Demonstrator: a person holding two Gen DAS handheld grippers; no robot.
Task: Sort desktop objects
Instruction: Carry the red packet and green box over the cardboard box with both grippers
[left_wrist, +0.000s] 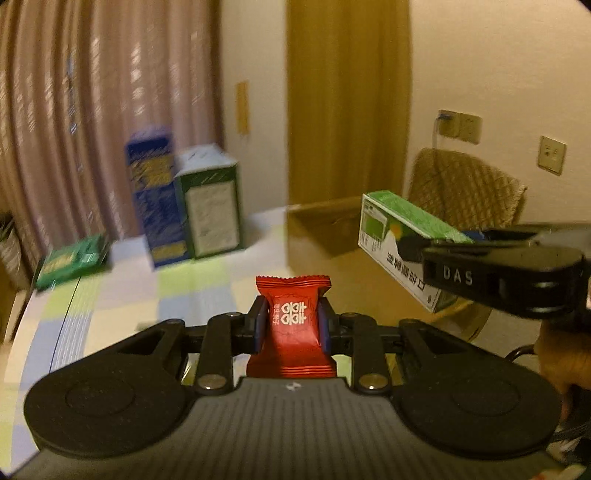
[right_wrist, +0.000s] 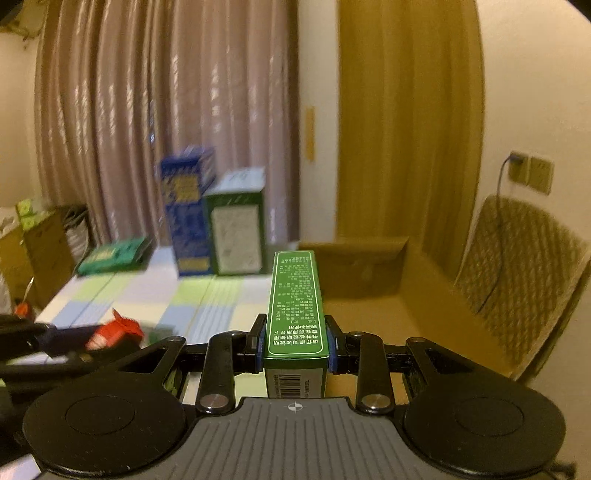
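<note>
Two items in hand, both above table (left_wrist: 122, 302): left gripper (left_wrist: 291, 325) clamped on red candy packet (left_wrist: 291, 325), right gripper (right_wrist: 294, 338) clamped on green box (right_wrist: 295, 302). Neither dropped yet. Cardboard box (right_wrist: 369, 269) near. Three boxes at table's far edge unsorted.

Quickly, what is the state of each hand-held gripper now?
Left hand-held gripper: closed on the red candy packet.
Right hand-held gripper: closed on the green box.
</note>
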